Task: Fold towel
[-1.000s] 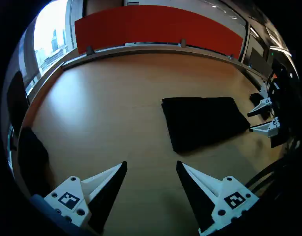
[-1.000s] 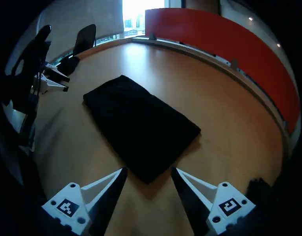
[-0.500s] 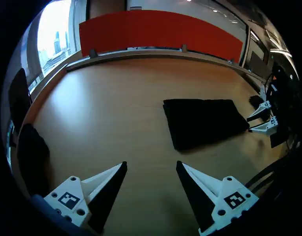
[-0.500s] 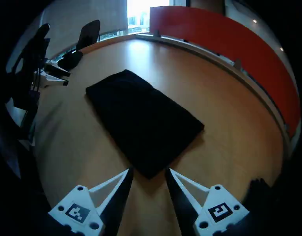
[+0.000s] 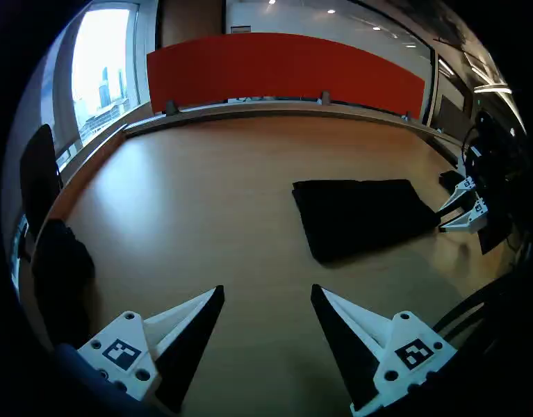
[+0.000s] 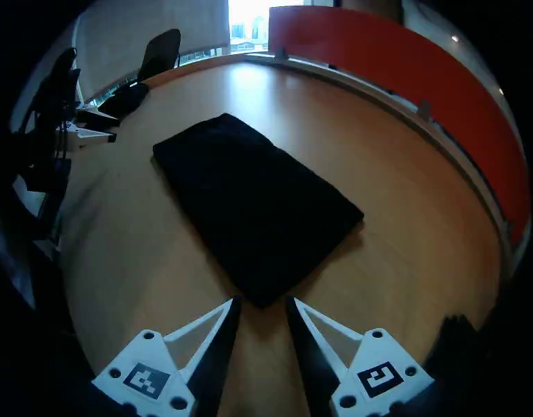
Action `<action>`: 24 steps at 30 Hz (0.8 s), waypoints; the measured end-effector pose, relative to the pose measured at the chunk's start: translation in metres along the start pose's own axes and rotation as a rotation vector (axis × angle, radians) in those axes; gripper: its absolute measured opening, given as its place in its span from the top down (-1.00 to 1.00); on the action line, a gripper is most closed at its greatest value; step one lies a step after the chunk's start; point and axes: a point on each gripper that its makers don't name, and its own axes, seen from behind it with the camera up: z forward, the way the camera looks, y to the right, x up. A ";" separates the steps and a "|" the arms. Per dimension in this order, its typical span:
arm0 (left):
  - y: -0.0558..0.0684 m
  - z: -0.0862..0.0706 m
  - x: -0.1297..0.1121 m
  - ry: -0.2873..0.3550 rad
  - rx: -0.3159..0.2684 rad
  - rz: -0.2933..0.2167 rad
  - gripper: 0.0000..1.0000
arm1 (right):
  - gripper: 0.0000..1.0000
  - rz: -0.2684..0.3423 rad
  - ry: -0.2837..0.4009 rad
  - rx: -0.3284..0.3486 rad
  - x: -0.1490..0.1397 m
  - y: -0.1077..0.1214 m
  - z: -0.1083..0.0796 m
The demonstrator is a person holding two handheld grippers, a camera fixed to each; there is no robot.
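Your right gripper (image 6: 263, 304) hangs low over the wooden table (image 6: 405, 229), fingers a narrow gap apart and gripping nothing. The black towel (image 6: 256, 201) lies at 12 o'clock, its near corner just at the fingertips. Your left gripper (image 5: 267, 290), wide open and empty, has the towel well apart at 2 o'clock.

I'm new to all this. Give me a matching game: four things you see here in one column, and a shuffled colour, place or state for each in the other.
1 towel
2 partition panel
3 left gripper
4 right gripper

A red, at the table's far edge
B fingers wide apart over bare wood
C black, flat on the table
D fingers close together at the towel's near corner

Pairs: 1-C, 2-A, 3-B, 4-D.
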 end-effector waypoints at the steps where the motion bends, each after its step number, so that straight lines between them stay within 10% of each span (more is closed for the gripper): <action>1: 0.000 -0.001 -0.001 0.001 0.002 0.000 -0.85 | 0.10 0.000 -0.002 0.003 0.000 0.000 0.000; 15: -0.011 -0.012 -0.020 -0.009 0.033 -0.007 -0.85 | 0.90 0.002 0.011 0.005 0.005 -0.001 0.003; 24: -0.012 -0.012 -0.023 -0.011 0.038 -0.004 -0.85 | 0.94 0.004 0.020 -0.001 0.008 0.001 -0.003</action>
